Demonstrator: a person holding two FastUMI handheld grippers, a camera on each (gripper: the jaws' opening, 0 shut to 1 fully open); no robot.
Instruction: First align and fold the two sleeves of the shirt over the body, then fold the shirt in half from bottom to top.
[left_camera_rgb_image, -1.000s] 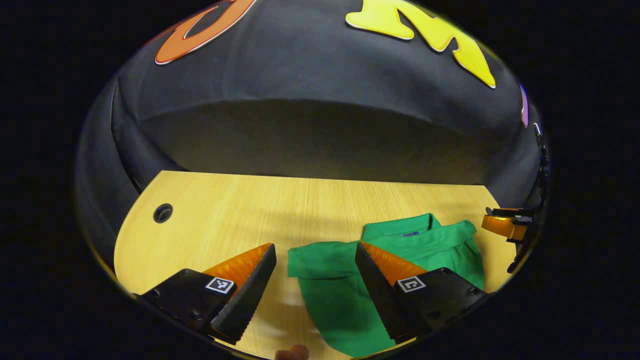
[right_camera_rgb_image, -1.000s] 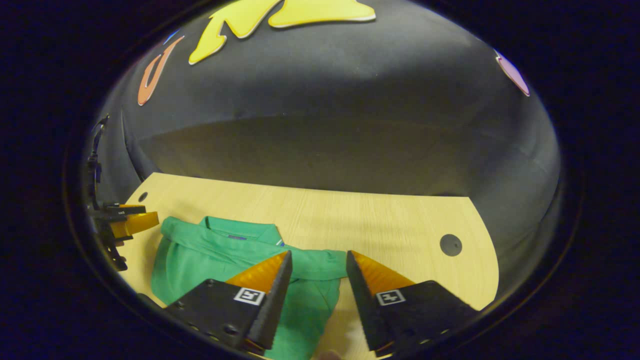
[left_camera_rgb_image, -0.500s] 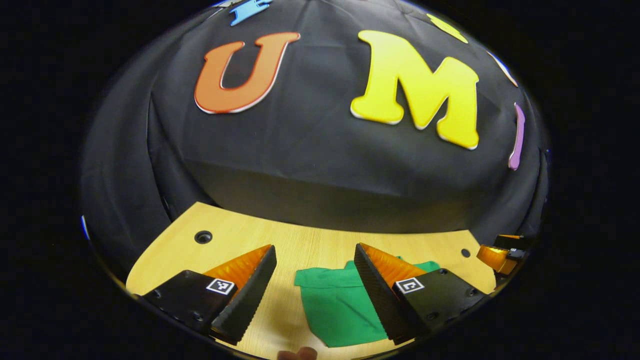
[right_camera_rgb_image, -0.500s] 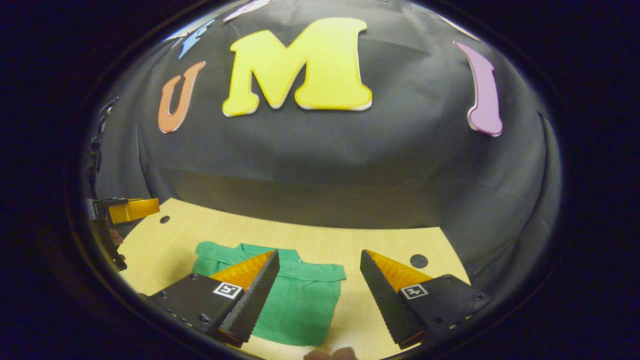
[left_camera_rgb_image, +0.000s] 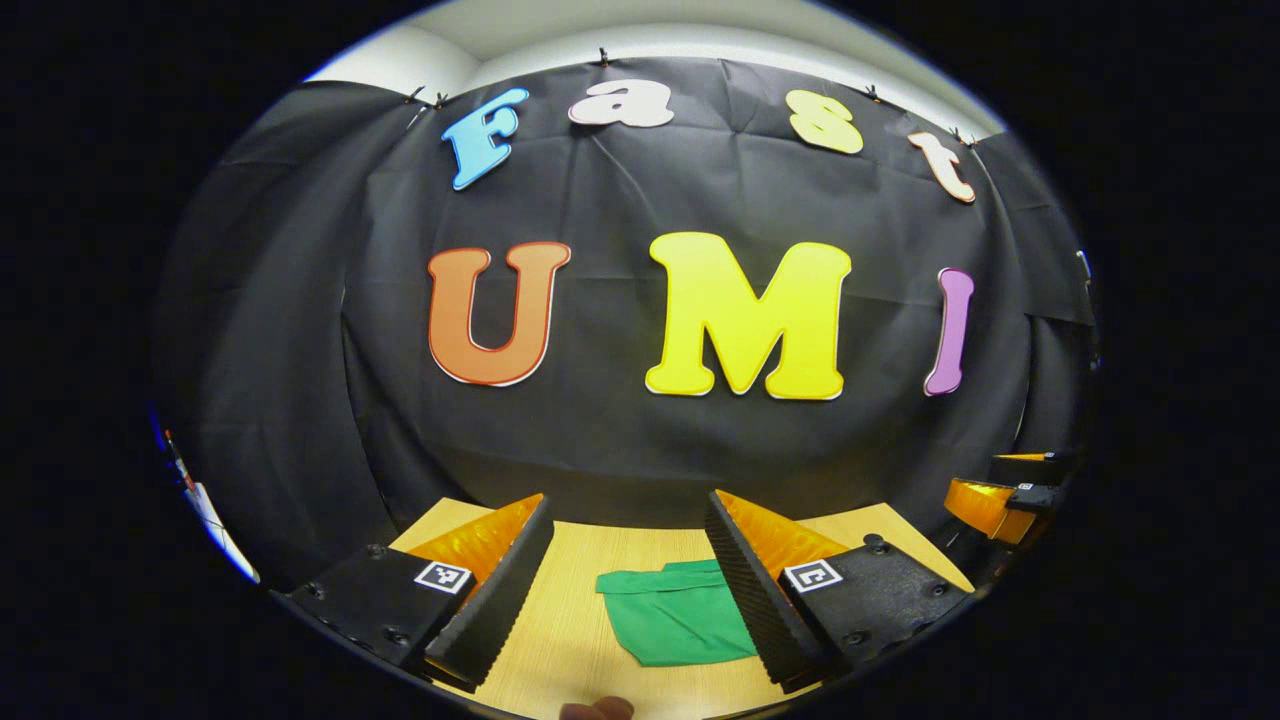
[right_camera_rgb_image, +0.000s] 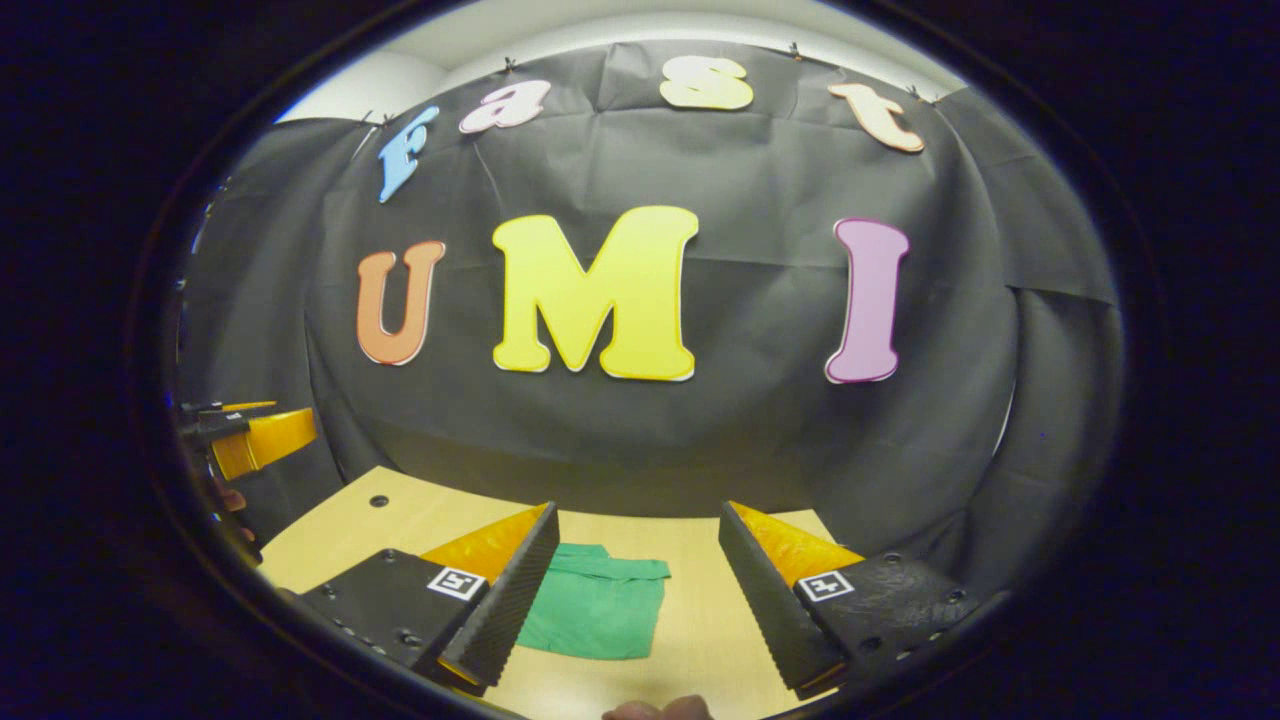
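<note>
A black cloth wall (left_camera_rgb_image: 620, 440) hangs at the back of the booth, and a strip of pale room wall (left_camera_rgb_image: 700, 30) shows above it. In front of the cloth stands a light wooden table (right_camera_rgb_image: 690, 620) with a small round hole (right_camera_rgb_image: 378, 500) near its far left corner.

The green shirt (left_camera_rgb_image: 680, 625) lies folded on the table, flat and small, with its collar end toward the cloth. In the left gripper view its right side is hidden behind one finger. In the right gripper view the shirt (right_camera_rgb_image: 597, 612) has its left edge tucked behind a finger, so the whole shape is hard to see.

The left gripper (left_camera_rgb_image: 625, 585) is held up over the near edge of the table. Its two fingers stand wide apart, and nothing is between them. It touches nothing. The right gripper (right_camera_rgb_image: 635, 590) is the same: fingers spread wide, holding nothing, up off the shirt.

A bit of a fingertip (left_camera_rgb_image: 597, 709) peeks in at the bottom of the left gripper view, mostly cut off. At the far right edge of that view, the other gripper shows small and is partly cut off.
</note>
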